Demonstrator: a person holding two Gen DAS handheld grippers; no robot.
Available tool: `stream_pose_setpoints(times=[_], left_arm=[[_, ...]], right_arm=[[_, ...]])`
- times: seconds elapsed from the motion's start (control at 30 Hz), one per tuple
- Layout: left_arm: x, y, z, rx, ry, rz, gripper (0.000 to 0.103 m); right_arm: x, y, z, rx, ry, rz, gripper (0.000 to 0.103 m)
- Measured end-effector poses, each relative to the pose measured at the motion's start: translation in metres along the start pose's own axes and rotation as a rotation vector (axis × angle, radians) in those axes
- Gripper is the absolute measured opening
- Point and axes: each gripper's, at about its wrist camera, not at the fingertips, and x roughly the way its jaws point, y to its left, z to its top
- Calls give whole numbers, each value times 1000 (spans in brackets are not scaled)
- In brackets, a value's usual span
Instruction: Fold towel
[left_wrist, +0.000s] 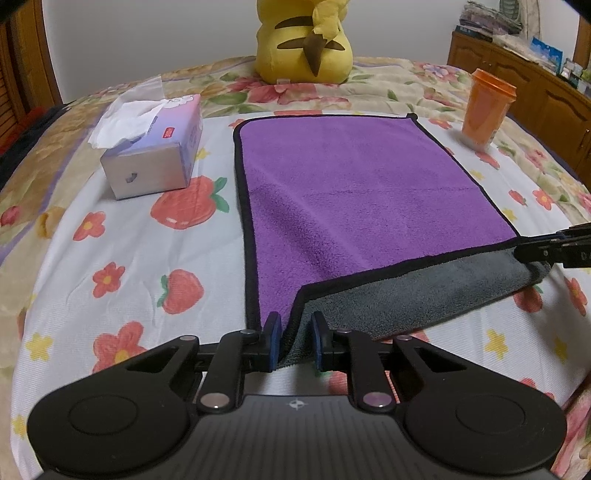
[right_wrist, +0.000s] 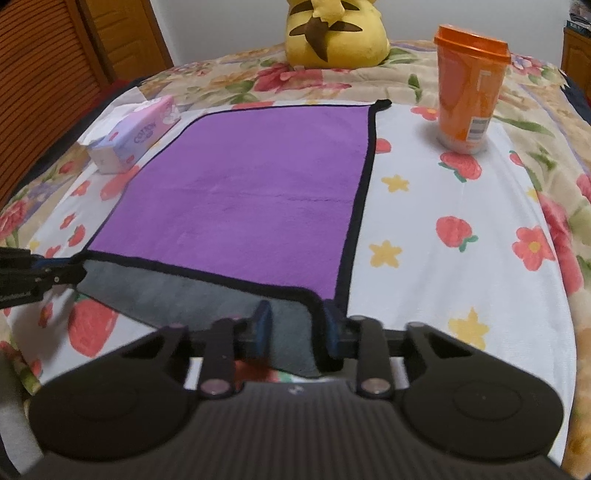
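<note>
A purple towel (left_wrist: 351, 192) with a black hem and grey underside lies flat on the bedsheet; it also shows in the right wrist view (right_wrist: 251, 192). Its near edge is lifted, showing the grey side (left_wrist: 424, 291). My left gripper (left_wrist: 295, 332) is shut on the towel's near left corner. My right gripper (right_wrist: 295, 325) is shut on the near right corner, grey cloth (right_wrist: 288, 332) between its fingers. The right gripper also shows at the right edge of the left wrist view (left_wrist: 546, 251), and the left gripper at the left edge of the right wrist view (right_wrist: 44, 275).
A tissue box (left_wrist: 155, 147) stands left of the towel. An orange lidded cup (left_wrist: 485, 107) stands at the far right. A yellow plush toy (left_wrist: 303, 40) sits behind the towel. A wooden cabinet (left_wrist: 535, 88) stands beyond the bed on the right.
</note>
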Motion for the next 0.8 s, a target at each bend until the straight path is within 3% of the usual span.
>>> stream_pose_setpoints(times=[0.07, 0.2, 0.8], left_arm=[[0, 0, 0, 0, -2, -5, 15], [-2, 1, 0, 7, -18, -9, 11], [-36, -3, 14, -7, -180, -35, 9]], right_arm=[[0, -1, 1, -1, 0, -3, 20], [-2, -1, 1, -13, -7, -3, 4], [-25, 1, 16, -27, -141, 15, 4]])
